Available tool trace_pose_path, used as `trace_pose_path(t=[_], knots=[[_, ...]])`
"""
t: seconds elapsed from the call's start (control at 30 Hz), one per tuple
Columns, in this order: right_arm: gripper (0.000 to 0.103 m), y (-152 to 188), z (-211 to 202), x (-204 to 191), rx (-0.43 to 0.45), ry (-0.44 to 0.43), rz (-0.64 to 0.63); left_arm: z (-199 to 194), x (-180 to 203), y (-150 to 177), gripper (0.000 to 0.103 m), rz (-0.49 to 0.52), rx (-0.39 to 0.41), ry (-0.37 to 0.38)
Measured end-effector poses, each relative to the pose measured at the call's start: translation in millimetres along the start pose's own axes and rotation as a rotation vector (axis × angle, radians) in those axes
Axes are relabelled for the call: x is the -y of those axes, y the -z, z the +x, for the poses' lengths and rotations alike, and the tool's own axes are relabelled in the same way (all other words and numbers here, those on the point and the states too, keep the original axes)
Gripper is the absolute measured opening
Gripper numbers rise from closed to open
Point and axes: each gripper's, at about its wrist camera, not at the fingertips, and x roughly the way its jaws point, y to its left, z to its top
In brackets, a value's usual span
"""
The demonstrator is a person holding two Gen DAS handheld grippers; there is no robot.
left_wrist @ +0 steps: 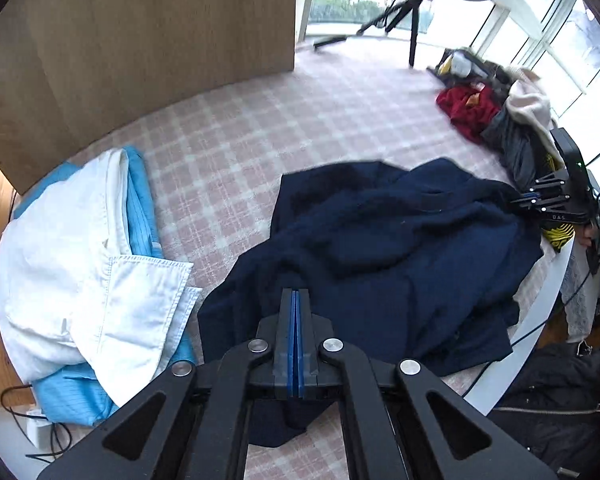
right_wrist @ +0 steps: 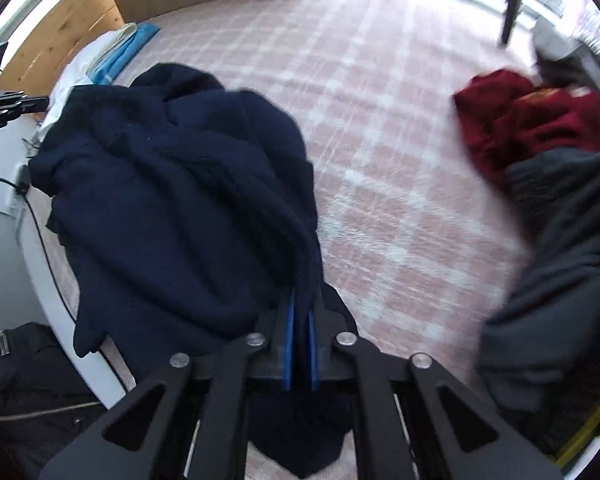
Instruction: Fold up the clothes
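Lay crumpled on a pink checked cloth [left_wrist: 236, 136] over the table [left_wrist: 540, 320]: a navy garment [left_wrist: 380, 240], spread from the near edge toward the middle.

Left gripper [left_wrist: 296, 296] pressed narrow, blue pads [left_wrist: 291, 340] together with no gap between them, tips resting at the garment's near edge. Navy fabric under the fingers and below them; whether any was pinched between the pads could not be told.

Right gripper [right_wrist: 300, 312] clamped on a bunched fold of the garment [right_wrist: 180, 200], blue pads [right_wrist: 287, 344] held slightly apart by dark fabric rising out between them. Seen also from the left wrist view at the garment's far right corner [left_wrist: 520, 200], fingers touching the cloth there.

Beside the garment, to its left: a white shirt [left_wrist: 80, 260] lying atop a light blue one [left_wrist: 140, 208], both folded, just apart from the navy edge. Well apart, at the far right of the table: a red garment [right_wrist: 520, 120], with a grey one [right_wrist: 560, 240] touching it nearer the camera, and a cream piece [left_wrist: 528, 104] above.

Behind the table, a wooden panel [left_wrist: 140, 40]; further back, a black tripod [left_wrist: 404, 12] by bright windows.
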Motion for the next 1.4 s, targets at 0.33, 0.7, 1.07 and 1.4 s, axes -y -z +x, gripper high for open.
trace_pose_path(t=[0.33,0.7,1.07,1.4], knots=[[0.005,-6,-15,-27,0.012,0.080,-0.049,32,6,-36,0.041,0.170,-0.088,-0.028],[0.005,1,11,-42,-0.019,0.104,-0.056,114,5,-57,0.069,0.344,-0.399,0.051],[0.004,3,-12,-33,0.044,0.209,0.022,51,16,-49,0.003,0.339,-0.199,-0.045],[0.003,-68,-277,-67,0.619,0.432,0.046,-250,56,-107,0.003,0.217,0.440,-0.387]])
